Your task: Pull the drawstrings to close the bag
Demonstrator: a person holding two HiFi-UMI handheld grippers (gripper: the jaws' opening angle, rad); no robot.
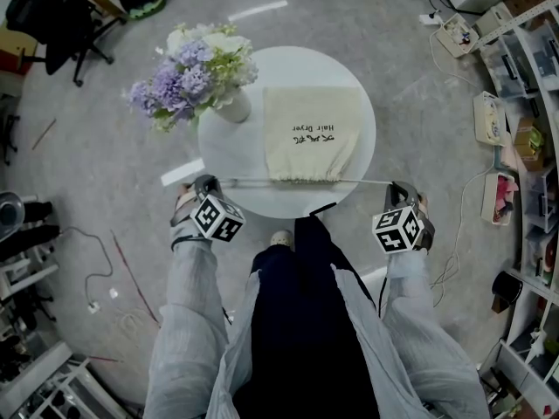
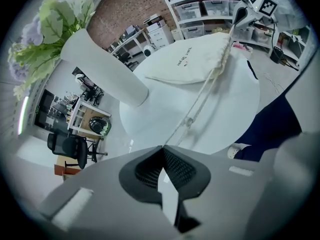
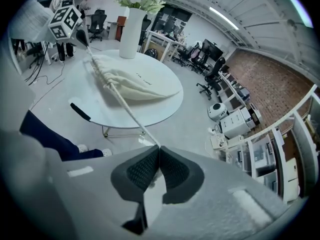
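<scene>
drawstrings (image 1: 262, 181) stretch in a nearly straight, taut line across the near edge of the round white table (image 1: 288, 68), running out to both sides from the mouth of the bag (image 1: 310, 133). the bag is cream cloth with dark print that reads "hair dryer". it lies flat near the middle of the table, and its gathered, puckered mouth faces the person. the left gripper (image 1: 207, 186) sits just off the table's near-left rim. its jaws are pressed together on the cord end, and in the left gripper view the cord leaves the closed tips and runs up toward the bag. the right gripper (image 1: 400, 190) sits off the near-right rim. its jaws are likewise clamped tight on the other cord end, which runs from the tips straight to the bunched mouth in the right gripper view. a white vase (image 1: 234, 107) of lilac and pale flowers (image 1: 188, 77) stands on the table's left side, just beside the bag and apart from it. both grippers are at about the same height, well apart, with the bag's mouth between them.
</scene>
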